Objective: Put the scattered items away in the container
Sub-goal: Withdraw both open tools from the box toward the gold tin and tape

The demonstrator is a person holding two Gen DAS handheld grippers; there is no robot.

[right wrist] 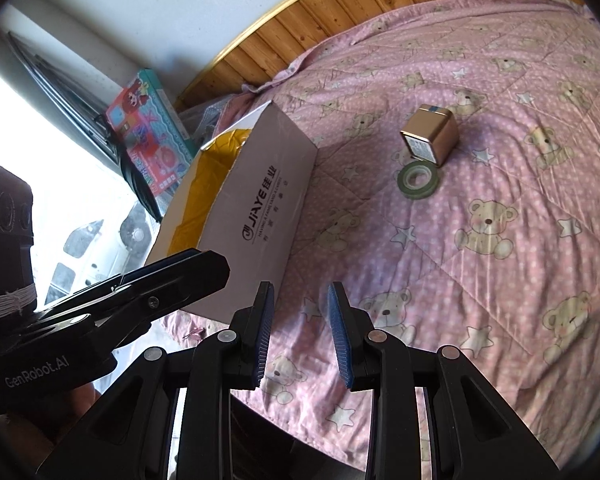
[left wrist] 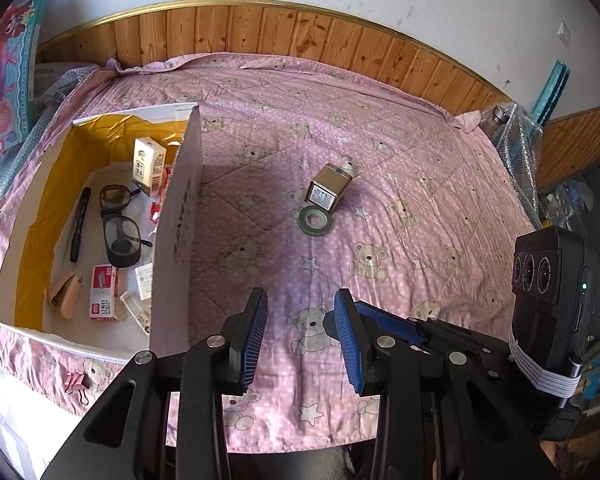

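A white cardboard box (left wrist: 182, 216) with a yellow lining stands on the left of the pink quilt; its printed side (right wrist: 268, 216) faces the right wrist view. Inside lie glasses (left wrist: 118, 226), a black pen (left wrist: 79, 224), a small carton (left wrist: 148, 166), a staples box (left wrist: 104, 292) and other small items. Out on the quilt a gold tin (left wrist: 329, 192) (right wrist: 430, 140) rests against a green tape roll (left wrist: 316, 220) (right wrist: 418, 180). My left gripper (left wrist: 300, 334) is open and empty near the front edge. My right gripper (right wrist: 300, 334) is also open and empty.
A pink bear-print quilt (left wrist: 400, 200) covers the surface, with a wooden headboard (left wrist: 300, 32) behind. A toy box (left wrist: 4, 76) (right wrist: 148, 128) leans at the left. Bubble wrap and a bottle (left wrist: 504, 120) sit at the far right corner. A pink binder clip (left wrist: 76, 382) grips the quilt edge.
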